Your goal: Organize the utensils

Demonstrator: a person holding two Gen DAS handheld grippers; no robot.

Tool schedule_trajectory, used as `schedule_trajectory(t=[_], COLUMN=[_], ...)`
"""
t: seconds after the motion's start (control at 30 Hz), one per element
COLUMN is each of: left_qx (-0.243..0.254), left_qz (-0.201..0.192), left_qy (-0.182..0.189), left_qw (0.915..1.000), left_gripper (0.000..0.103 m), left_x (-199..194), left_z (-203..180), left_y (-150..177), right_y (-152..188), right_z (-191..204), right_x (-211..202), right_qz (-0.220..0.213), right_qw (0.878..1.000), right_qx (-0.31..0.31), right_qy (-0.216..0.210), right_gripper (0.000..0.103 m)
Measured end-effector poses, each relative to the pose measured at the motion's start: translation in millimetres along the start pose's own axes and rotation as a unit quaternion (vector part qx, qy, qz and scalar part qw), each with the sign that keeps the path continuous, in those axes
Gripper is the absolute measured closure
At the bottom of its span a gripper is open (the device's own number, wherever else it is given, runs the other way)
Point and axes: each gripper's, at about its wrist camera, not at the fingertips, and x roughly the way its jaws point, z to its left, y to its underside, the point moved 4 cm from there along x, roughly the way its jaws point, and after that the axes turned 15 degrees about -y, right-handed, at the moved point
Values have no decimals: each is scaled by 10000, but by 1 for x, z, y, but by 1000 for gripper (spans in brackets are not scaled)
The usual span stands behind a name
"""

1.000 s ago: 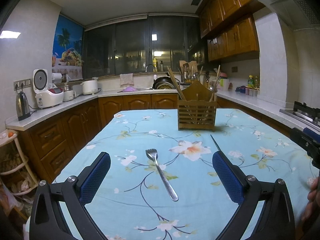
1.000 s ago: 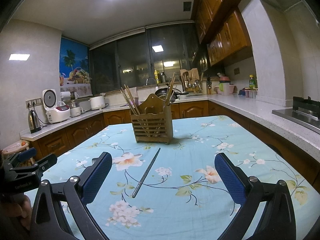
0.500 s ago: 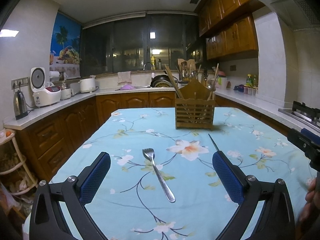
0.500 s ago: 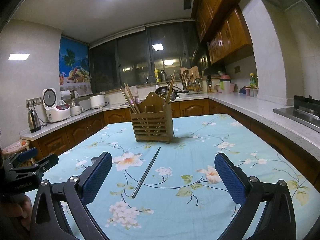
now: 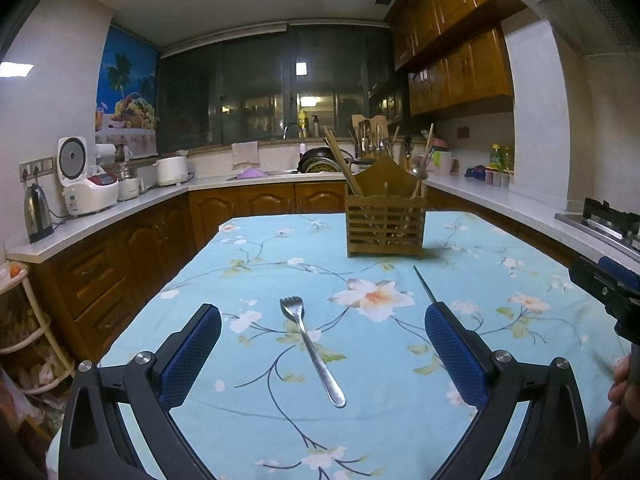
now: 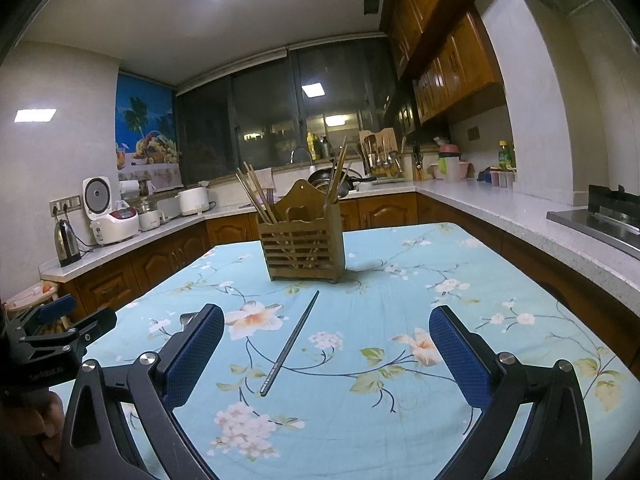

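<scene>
Fingers (image 5: 192, 354) of left gripper (image 5: 322, 354) spread wide, gripping nothing — fork (image 5: 310, 346) flat on tablecloth (image 5: 248, 272) between them, right gripper (image 6: 326, 356) likewise agape and empty — chopstick (image 6: 291, 342) lying between, wooden holder (image 6: 302, 246) beyond.

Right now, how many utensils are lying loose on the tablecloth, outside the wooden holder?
2. A fork lies between the left gripper's open fingers. A metal chopstick lies between the right gripper's open fingers, in front of the wooden holder. The grippers may hide others.
</scene>
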Motion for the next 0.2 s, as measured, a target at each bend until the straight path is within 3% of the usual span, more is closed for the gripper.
schedule_trajectory(t=[0.2], left_qx=[-4], left_qz=[39], left_qy=[37], left_qw=[10000], left_gripper=[1], left_x=[1], left_z=[-3], left_y=[-2], right_y=[1], right_z=[-2], right_x=[5], right_qz=[45], right_qw=[10000], right_qx=[32], right_qy=[-9], right_gripper=[0])
